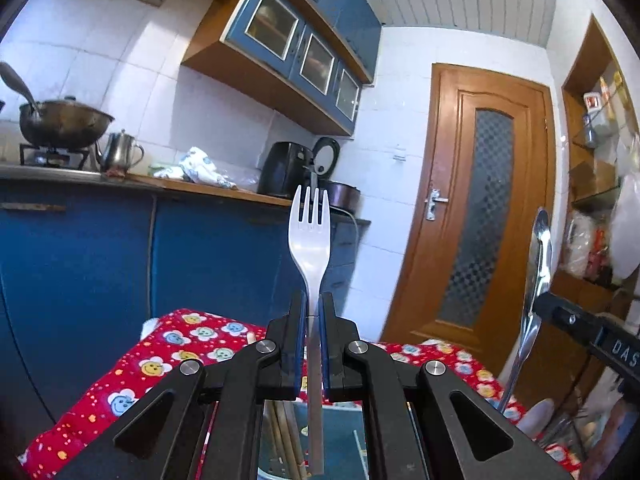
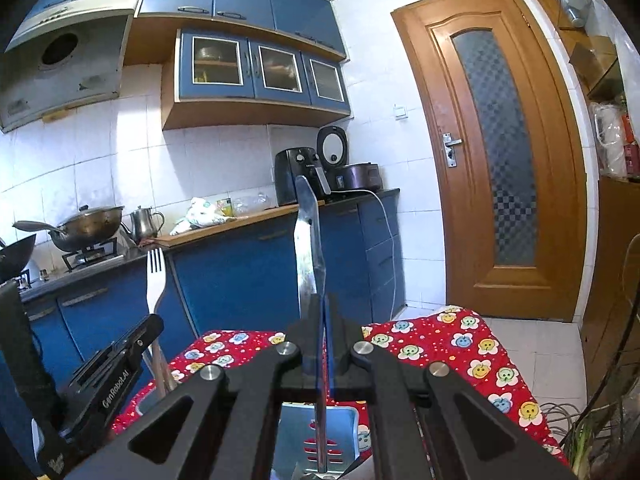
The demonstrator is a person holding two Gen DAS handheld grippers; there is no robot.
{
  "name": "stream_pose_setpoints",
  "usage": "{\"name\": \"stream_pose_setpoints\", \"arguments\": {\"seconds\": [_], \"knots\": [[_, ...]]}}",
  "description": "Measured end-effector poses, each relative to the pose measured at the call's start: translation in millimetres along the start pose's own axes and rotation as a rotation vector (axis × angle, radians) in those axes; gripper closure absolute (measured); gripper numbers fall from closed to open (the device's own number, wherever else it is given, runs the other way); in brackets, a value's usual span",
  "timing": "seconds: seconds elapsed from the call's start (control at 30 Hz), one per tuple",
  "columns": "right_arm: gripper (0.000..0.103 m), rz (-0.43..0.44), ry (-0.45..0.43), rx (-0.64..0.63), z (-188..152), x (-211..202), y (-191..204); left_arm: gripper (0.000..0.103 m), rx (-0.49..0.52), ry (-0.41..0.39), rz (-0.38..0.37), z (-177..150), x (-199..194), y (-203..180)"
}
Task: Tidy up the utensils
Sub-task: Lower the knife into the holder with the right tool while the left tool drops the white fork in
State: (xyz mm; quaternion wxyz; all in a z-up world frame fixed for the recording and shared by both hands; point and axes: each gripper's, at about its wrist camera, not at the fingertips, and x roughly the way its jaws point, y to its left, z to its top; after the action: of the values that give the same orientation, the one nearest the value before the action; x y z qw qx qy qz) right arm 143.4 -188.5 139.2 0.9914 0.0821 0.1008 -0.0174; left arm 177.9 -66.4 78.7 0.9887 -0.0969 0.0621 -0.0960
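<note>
My left gripper point(image 1: 311, 312) is shut on a metal fork point(image 1: 309, 232), held upright with tines up above the table. The fork also shows in the right wrist view point(image 2: 155, 280), with the left gripper point(image 2: 150, 326) at lower left. My right gripper point(image 2: 322, 312) is shut on a metal spoon point(image 2: 306, 240), held upright and seen edge-on. That spoon shows in the left wrist view point(image 1: 534, 280) at the right, clamped by the right gripper point(image 1: 538, 304). Below the left gripper, wooden chopsticks point(image 1: 286, 432) stand in a container. A steel slotted holder point(image 2: 340, 436) lies under the right gripper.
The table has a red smiley-flower cloth point(image 2: 460, 348). Behind it are blue cabinets and a counter point(image 2: 240, 216) with a wok on a stove point(image 2: 90, 224), a kettle point(image 2: 146, 214), an air fryer point(image 2: 298, 176) and a rice cooker. A wooden door point(image 2: 500, 152) is at right.
</note>
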Motion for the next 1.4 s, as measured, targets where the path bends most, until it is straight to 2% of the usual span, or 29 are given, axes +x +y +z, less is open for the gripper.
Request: {"name": "stream_pose_setpoints", "arguments": {"seconds": [0.13, 0.33, 0.4, 0.53, 0.6, 0.67, 1.17, 1.4], "knots": [[0.1, -0.004, 0.012, -0.031, -8, 8, 4, 0.097, 0.036, 0.001, 0.047, -16, 4, -3], [0.1, 0.01, 0.067, -0.055, -19, 13, 7, 0.097, 0.046, 0.052, 0.05, -23, 4, 0], [0.099, 0.016, 0.085, -0.054, -21, 14, 7, 0.094, 0.05, 0.062, 0.044, -23, 2, 0], [0.098, 0.036, 0.12, -0.033, -24, 14, 6, 0.082, 0.05, 0.09, 0.021, -22, -2, -1], [0.094, 0.042, 0.128, -0.026, -25, 12, 5, 0.076, 0.049, 0.097, 0.014, -21, -6, -2], [0.084, 0.048, 0.123, -0.014, -24, 8, 5, 0.072, 0.046, 0.098, 0.012, -19, -11, -2], [0.068, 0.103, 0.119, 0.039, -10, -48, 11, 0.07, 0.065, 0.166, 0.002, 5, -63, 5], [0.066, 0.118, 0.132, 0.055, -12, -83, 18, 0.07, 0.067, 0.18, -0.002, 13, -97, 8]]}}
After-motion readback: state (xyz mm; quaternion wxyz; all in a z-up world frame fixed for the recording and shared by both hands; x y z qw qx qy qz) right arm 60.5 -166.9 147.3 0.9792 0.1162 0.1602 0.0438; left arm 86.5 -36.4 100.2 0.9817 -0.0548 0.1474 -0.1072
